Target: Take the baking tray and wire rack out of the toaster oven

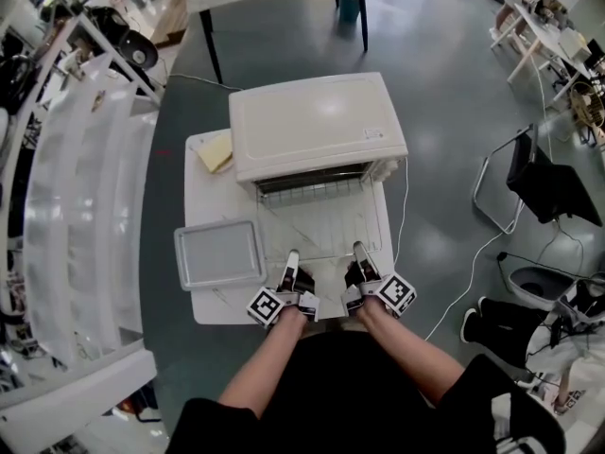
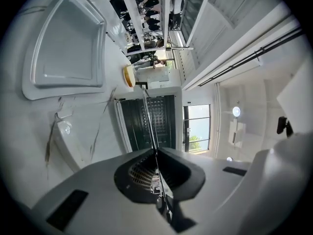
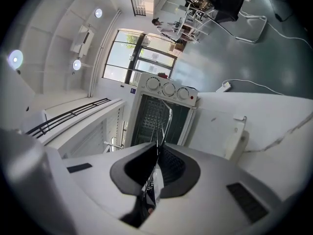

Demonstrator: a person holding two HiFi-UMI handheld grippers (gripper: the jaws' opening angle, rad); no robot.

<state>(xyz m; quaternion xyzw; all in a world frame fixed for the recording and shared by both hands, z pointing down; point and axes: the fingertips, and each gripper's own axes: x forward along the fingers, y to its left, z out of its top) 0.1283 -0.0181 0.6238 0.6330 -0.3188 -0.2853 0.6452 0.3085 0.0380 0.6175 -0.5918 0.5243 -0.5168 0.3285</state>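
The left gripper (image 1: pixel 292 256) and the right gripper (image 1: pixel 359 249) sit side by side, level with each other. Each is clamped tight on the near edge of the thin silver wire rack (image 1: pixel 321 218). In the left gripper view the jaws pinch one rack wire (image 2: pixel 149 121) that runs straight ahead to the dark oven mouth. In the right gripper view the jaws are likewise closed on the rack (image 3: pixel 166 116).

Ahead of both grippers stands the boxy white toaster oven (image 1: pixel 317 126) with its door folded down, and its three round knobs show in the right gripper view (image 3: pixel 168 89). The rack stretches from the oven opening out to the jaws. How much of its far end is inside the oven is hard to make out.

The shallow grey rectangular baking tray (image 1: pixel 219 253) lies empty on the white marbled table (image 1: pixel 213 301), just beside the left gripper on its outer side. A pale yellow flat object (image 1: pixel 216 149), possibly a sponge, rests further ahead at the oven's left corner.
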